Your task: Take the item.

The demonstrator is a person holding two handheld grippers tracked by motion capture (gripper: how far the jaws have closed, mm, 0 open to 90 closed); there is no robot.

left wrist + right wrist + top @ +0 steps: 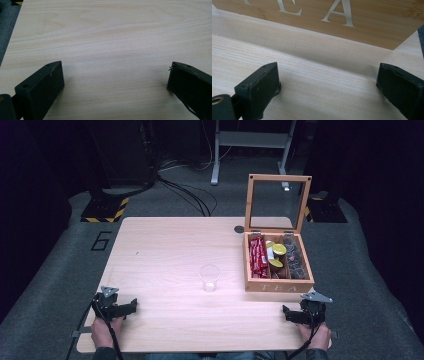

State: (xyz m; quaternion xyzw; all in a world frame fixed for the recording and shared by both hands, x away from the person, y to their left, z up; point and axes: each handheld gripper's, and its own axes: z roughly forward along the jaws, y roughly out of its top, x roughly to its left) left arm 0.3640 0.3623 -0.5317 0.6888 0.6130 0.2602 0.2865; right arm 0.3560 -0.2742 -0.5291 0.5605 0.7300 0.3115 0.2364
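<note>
On the tabletop [165, 245], left tool [116, 306] rests wide open and empty, the clear plastic cup [209, 277] at centre looks light and crushable, best gripped gently mid-wall, and right tool [302, 314], likewise open and empty, sits just before the tea box [278, 284].

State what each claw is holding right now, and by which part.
Nothing is held. The left claw is open over bare table; the right claw is open just in front of the wooden tea box, not touching it.
</note>
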